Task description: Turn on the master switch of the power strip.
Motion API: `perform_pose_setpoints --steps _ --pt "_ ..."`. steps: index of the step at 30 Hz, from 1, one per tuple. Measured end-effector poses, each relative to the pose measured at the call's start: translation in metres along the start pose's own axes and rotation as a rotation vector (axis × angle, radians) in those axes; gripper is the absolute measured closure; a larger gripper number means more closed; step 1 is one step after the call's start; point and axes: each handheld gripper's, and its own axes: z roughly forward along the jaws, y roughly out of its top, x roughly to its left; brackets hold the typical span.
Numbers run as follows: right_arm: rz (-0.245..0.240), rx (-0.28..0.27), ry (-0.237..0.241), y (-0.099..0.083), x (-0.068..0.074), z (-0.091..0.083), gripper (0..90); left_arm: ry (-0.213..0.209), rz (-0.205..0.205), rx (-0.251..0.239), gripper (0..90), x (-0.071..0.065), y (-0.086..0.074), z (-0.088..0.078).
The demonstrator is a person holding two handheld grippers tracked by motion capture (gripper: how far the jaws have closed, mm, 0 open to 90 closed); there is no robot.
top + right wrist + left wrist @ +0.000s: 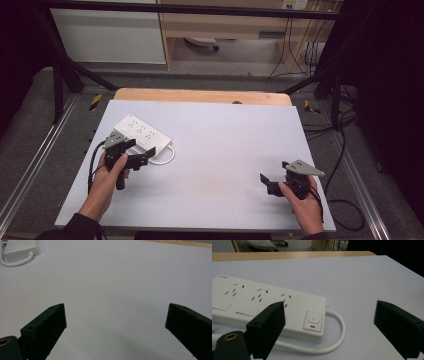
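White plastic power strip [141, 135] with rows of socket holes lies flat on the left part of the pale grey bench [225, 150], its white cord [337, 332] looping out from the end that carries a rocker switch with a small red mark. Left tongs [142, 159] hover just beside that end, jaws spread wide and holding nothing; in the left gripper view one jaw overlaps the strip's near edge, though whether it touches is unclear. Small lettering at the strip's far corner is too faint to read. Right tongs [266, 181] sit well apart near the bench's right front, jaws wide open over bare surface, empty
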Motion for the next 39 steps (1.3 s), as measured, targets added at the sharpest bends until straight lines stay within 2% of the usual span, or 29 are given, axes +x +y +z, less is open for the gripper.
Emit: perform_pose_setpoints --steps 13,28,30,39 --pt "-0.001 0.002 -0.001 0.000 -0.001 0.000 3.9 0.001 -0.024 -0.024 10.9 0.001 -0.015 -0.026" --pt "0.000 0.005 -0.004 -0.001 -0.003 0.001 3.8 0.016 -0.020 -0.047 10.7 0.003 -0.033 -0.055" --pt "0.000 0.011 -0.003 -0.001 -0.003 0.002 3.8 0.018 -0.013 -0.047 10.6 0.004 -0.035 -0.058" --pt "0.003 0.008 -0.004 -0.001 -0.004 0.002 3.7 0.033 -0.029 -0.050 10.3 0.014 -0.046 -0.069"
